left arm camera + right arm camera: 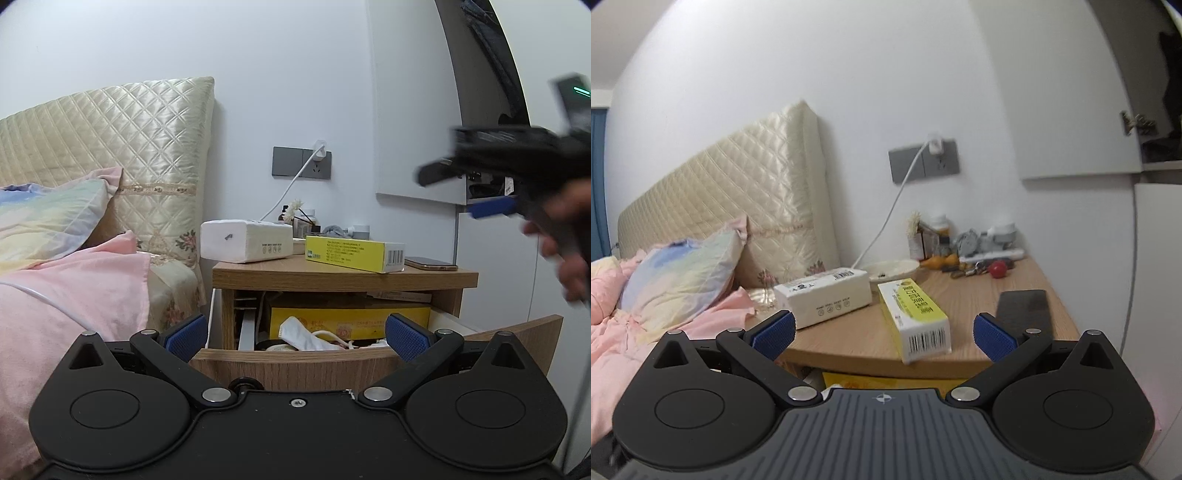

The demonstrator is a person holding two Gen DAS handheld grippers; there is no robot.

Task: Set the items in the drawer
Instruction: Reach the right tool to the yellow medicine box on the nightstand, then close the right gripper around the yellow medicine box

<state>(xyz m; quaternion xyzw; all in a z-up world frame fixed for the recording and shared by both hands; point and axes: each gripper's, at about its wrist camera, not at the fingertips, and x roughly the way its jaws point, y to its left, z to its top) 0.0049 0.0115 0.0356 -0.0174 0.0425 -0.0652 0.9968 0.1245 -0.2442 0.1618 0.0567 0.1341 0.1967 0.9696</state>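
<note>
While the drawer stands pulled out under the bench, both grippers hang spread and empty.

Left gripper faces the drawer front; white pack lies left; yellow box lies on the bench, long axis pointing at the right gripper, which is nearer; phone right.

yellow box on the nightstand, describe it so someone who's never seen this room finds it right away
Beside the bed stands a wooden nightstand with its drawer open. On its top, between the white tissue pack and the dark phone, lies the long yellow box. It is the only yellow item there, with a white barcoded end.
</note>
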